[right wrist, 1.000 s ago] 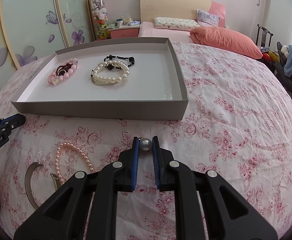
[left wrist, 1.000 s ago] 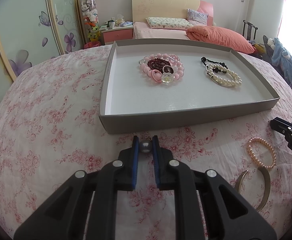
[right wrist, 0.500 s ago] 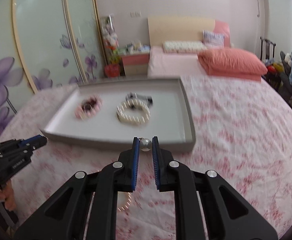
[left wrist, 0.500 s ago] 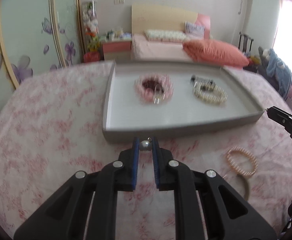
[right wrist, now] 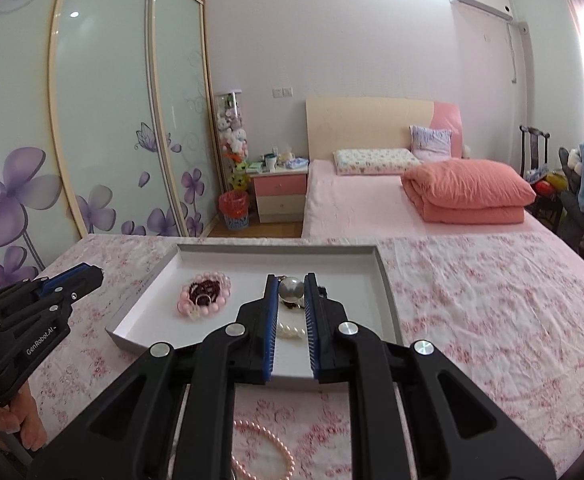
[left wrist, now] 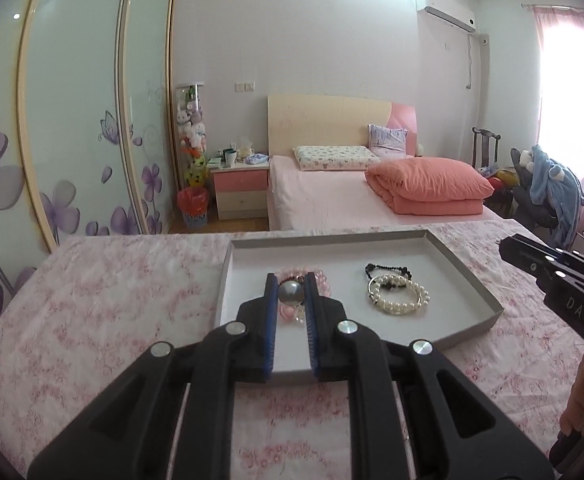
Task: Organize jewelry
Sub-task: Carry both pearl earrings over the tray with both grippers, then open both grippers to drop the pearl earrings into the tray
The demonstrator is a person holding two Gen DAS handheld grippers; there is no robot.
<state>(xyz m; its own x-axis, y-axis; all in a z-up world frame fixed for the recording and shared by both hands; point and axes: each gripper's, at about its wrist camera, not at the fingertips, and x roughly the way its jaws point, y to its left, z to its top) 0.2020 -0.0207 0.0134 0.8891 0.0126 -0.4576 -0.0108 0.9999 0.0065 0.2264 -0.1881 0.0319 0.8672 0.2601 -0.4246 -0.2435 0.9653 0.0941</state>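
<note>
**Lifting both grippers clear of the loose pieces**

Both tools have risen from low over the floral-clothed tabletop (left wrist: 112,300). A second ago each camera looked down at the cloth near the tray front; now each looks across the tray to the bed beyond. Nothing new has gone into the tray in that time. I judge this a pause or a repositioning, with the sorting unfinished.

The left gripper (left wrist: 290,284) has its fingers drawn close, with only a narrow gap. A silver ball (left wrist: 290,293) sits pinched between the tips. The right gripper (right wrist: 290,282) is the same, nipping a like silver ball (right wrist: 290,289). Whether these balls are jewelry or part of the tools I cannot tell.

Count:
- One grey tray (left wrist: 331,240).
- Four bracelets in it. Towards the left are a pink bead bracelet (left wrist: 323,280) and a dark red bead bracelet (right wrist: 206,290) lying inside it. Towards the right are a white pearl bracelet (left wrist: 397,300) and a black bead bracelet (left wrist: 385,269) touching its far side.
- One pink pearl strand (right wrist: 276,448), still outside on the cloth and just below the right gripper. It looks to be the next thing to fetch.
</note>
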